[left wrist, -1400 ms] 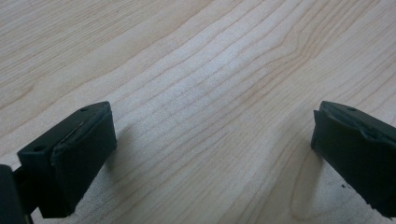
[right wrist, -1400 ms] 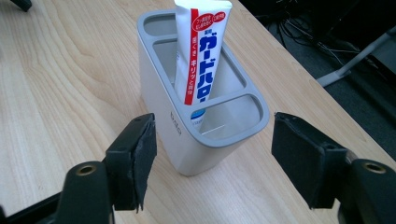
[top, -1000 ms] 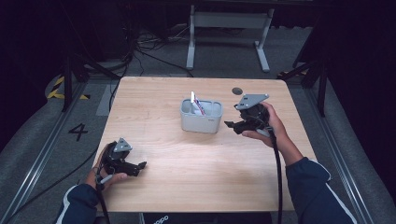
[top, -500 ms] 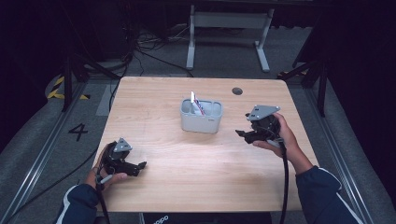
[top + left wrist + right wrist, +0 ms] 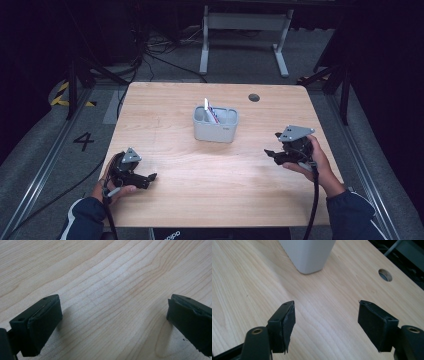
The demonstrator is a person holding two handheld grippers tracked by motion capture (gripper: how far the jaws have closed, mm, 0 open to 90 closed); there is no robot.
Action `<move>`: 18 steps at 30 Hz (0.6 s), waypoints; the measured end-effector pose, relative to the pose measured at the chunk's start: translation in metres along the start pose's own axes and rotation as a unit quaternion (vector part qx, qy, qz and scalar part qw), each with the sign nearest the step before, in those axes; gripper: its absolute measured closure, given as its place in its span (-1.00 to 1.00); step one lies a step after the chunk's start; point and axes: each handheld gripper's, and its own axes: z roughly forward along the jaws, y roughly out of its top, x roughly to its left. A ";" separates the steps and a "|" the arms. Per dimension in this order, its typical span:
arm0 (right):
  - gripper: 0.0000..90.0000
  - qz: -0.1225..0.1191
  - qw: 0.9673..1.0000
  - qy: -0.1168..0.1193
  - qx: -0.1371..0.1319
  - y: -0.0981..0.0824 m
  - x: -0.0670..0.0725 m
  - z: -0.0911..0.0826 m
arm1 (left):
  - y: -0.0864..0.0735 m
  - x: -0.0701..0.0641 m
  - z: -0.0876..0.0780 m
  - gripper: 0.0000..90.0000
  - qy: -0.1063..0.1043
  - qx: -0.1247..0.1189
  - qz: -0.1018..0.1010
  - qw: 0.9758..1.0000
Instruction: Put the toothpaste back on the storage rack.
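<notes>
I hold the left gripper [image 5: 150, 177] low near the bench's [image 5: 200, 200] front-left corner, jaws apart, nothing between. My right gripper [image 5: 270, 154] sits by the right edge, jaws apart. The grey bin [image 5: 216, 124] stands mid-bench, holding 2 pens [image 5: 209, 111].

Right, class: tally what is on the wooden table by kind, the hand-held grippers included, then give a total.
Grippers: 2, the left gripper and the right gripper
Grey container: 1
Items standing in the container: at least 2, too small to identify
Total: at least 5
</notes>
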 end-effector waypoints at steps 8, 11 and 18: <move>-0.32 0.010 1.000 -0.004 -0.002 -0.028 0.000 -0.010 | 0.000 0.000 0.000 -0.99 -0.001 0.001 -0.002 1.000; -0.32 0.014 1.000 -0.006 0.002 -0.038 0.000 -0.012 | 0.000 -0.001 0.000 -0.99 -0.003 0.001 -0.004 1.000; -0.34 0.028 0.999 -0.016 0.001 -0.062 -0.001 -0.016 | 0.000 0.000 0.000 -0.99 -0.002 0.001 -0.003 1.000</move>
